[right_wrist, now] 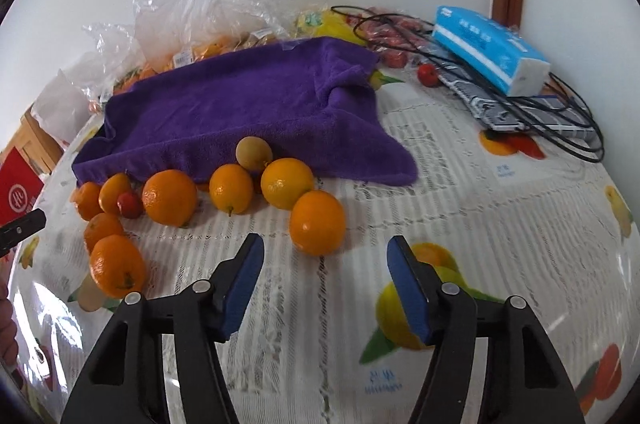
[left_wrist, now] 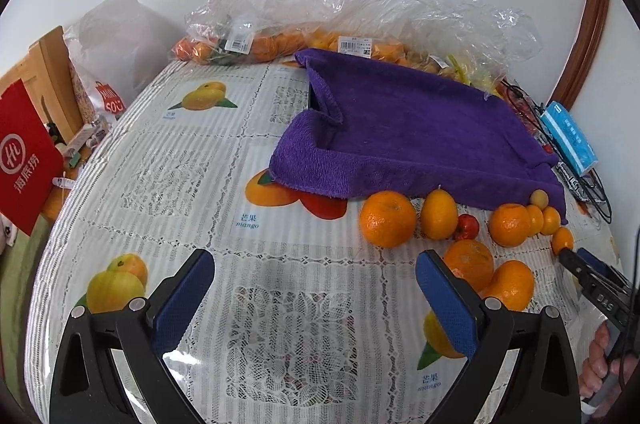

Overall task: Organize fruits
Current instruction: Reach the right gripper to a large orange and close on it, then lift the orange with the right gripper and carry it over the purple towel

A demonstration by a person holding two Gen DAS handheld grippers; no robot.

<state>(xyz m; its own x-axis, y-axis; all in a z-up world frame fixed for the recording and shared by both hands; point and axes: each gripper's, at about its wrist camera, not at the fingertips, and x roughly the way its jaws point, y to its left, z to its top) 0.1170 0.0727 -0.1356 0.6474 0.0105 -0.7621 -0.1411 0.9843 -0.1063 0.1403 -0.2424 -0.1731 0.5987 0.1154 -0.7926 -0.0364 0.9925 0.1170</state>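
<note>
Left tongs (left_wrist: 316,288) gape over bare counter (left_wrist: 192,159), nothing between the pads. Right tongs (right_wrist: 325,282) stand apart, empty, just short of the nearest orange (right_wrist: 317,222). Loose fruits (left_wrist: 472,224) line the purple towel's (left_wrist: 408,127) near edge. Only the left view shows the red bag (left_wrist: 24,155); only the right shows the stray red fruit (right_wrist: 428,75) beside the cables (right_wrist: 520,111).

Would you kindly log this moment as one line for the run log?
left hand-held gripper: open, empty | right hand-held gripper: open, empty, nearest orange just ahead | loose fruits beside purple towel | none sorted yet
</note>
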